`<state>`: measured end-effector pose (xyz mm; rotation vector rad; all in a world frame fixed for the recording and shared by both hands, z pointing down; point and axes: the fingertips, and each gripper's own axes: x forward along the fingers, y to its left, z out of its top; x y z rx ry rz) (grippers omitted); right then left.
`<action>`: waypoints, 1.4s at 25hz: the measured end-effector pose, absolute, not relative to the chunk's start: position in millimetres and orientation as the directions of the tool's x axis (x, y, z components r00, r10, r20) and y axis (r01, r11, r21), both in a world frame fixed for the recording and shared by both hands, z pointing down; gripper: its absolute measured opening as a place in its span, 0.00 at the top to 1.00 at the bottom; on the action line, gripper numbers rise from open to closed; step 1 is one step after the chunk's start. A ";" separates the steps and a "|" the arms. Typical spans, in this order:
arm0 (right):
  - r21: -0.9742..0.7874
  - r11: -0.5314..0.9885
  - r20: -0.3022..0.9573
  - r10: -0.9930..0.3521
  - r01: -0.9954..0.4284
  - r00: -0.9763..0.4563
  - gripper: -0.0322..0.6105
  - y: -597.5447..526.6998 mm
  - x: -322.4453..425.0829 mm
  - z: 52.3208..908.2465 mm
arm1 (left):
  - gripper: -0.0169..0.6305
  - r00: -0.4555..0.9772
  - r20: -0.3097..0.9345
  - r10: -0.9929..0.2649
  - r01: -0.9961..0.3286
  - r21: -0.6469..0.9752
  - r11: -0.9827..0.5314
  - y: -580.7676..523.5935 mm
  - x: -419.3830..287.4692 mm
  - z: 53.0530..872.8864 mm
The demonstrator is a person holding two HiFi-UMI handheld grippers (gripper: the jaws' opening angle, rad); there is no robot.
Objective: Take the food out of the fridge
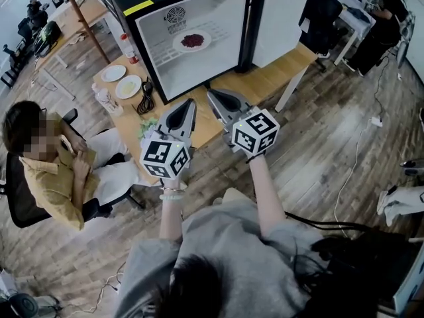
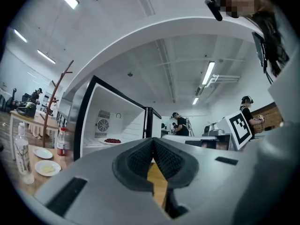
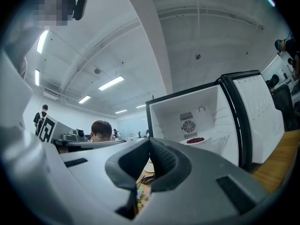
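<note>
The mini fridge (image 1: pixel 149 8) stands on the wooden table with its door (image 1: pixel 281 22) swung open to the right. Inside, on a wire shelf, sits a white plate of red food (image 1: pixel 192 41), also seen as the plate (image 2: pixel 112 140) in the left gripper view and the plate (image 3: pixel 195 139) in the right gripper view. My left gripper (image 1: pixel 187 103) and right gripper (image 1: pixel 211 93) hover side by side over the table's front edge, short of the fridge opening. Both point level at the fridge. Both are shut with nothing between the pads, as the left gripper (image 2: pixel 153 142) and right gripper (image 3: pixel 150 142) show.
Left of the fridge the table (image 1: pixel 265 78) carries two plates (image 1: pixel 128 86), a red-capped bottle (image 1: pixel 129 48), a cup and a black cable (image 1: pixel 145 101). A person (image 1: pixel 50 158) sits in a chair at the left. A coat-rack pole (image 1: pixel 83 18) stands behind. Another person works at a desk far right.
</note>
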<state>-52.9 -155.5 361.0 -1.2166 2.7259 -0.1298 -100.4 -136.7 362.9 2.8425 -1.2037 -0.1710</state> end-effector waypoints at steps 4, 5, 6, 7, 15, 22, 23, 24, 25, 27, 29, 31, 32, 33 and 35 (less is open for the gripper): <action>-0.150 0.671 -0.095 -0.741 -0.726 -0.665 0.94 -166.9 -52.4 366.1 | 0.96 0.671 -0.068 -0.738 -0.730 0.117 -0.674 -145.5 -106.8 372.3; -0.151 0.674 -0.091 -0.738 -0.723 -0.669 0.94 -171.0 -52.1 367.3 | 0.96 0.665 -0.068 -0.743 -0.734 0.123 -0.668 -148.7 -107.0 374.1; -0.150 0.681 -0.086 -0.732 -0.717 -0.676 0.94 -175.3 -52.4 368.3 | 0.96 0.658 -0.069 -0.750 -0.739 0.130 -0.661 -152.1 -107.0 375.5; -0.148 0.689 -0.079 -0.724 -0.710 -0.685 0.94 -179.9 -52.9 369.3 | 0.96 0.650 -0.070 -0.757 -0.745 0.136 -0.653 -156.0 -106.7 376.9; -0.152 0.729 -0.060 -0.681 -0.668 -0.730 0.94 -231.5 -43.7 371.8 | 0.96 0.623 -0.065 -0.779 -0.769 0.132 -0.626 -205.6 -87.6 375.4; -0.173 0.771 -0.051 -0.629 -0.613 -0.776 0.94 -270.2 -26.9 373.5 | 0.96 0.581 -0.069 -0.811 -0.800 0.139 -0.584 -241.9 -69.3 374.3; -0.178 0.776 -0.047 -0.621 -0.605 -0.783 0.94 -274.0 -25.2 375.6 | 0.96 0.574 -0.069 -0.816 -0.804 0.141 -0.577 -246.2 -67.5 374.7; -0.183 0.781 -0.041 -0.613 -0.597 -0.789 0.94 -277.4 -23.6 378.1 | 0.96 0.567 -0.069 -0.821 -0.809 0.142 -0.570 -250.2 -65.9 375.5; -0.190 0.785 -0.037 -0.606 -0.590 -0.794 0.94 -280.4 -21.9 380.5 | 0.96 0.560 -0.067 -0.826 -0.814 0.142 -0.563 -253.6 -64.5 376.6; -0.207 0.788 -0.034 -0.598 -0.580 -0.801 0.94 -285.7 -17.9 384.8 | 0.96 0.546 -0.060 -0.835 -0.824 0.143 -0.549 -258.2 -62.1 379.7; -0.229 0.786 -0.033 -0.596 -0.575 -0.802 0.94 -291.3 -13.7 389.2 | 0.96 0.535 -0.052 -0.843 -0.831 0.144 -0.537 -261.3 -60.0 383.5; -0.251 0.782 -0.030 -0.595 -0.570 -0.803 0.94 -298.0 -12.6 393.1 | 0.96 0.525 -0.044 -0.850 -0.838 0.145 -0.526 -265.1 -60.3 386.3; -0.262 0.781 -0.028 -0.593 -0.567 -0.804 0.94 -300.5 -13.7 394.8 | 0.96 0.521 -0.039 -0.853 -0.841 0.145 -0.520 -266.8 -61.6 388.0; -0.275 0.779 -0.026 -0.592 -0.564 -0.805 0.94 -302.0 -14.8 396.5 | 0.96 0.517 -0.031 -0.855 -0.844 0.147 -0.516 -268.0 -63.0 390.1; -0.300 0.770 -0.025 -0.596 -0.563 -0.802 0.94 -305.7 -15.2 398.3 | 0.96 0.516 -0.016 -0.857 -0.846 0.150 -0.512 -271.2 -64.4 393.4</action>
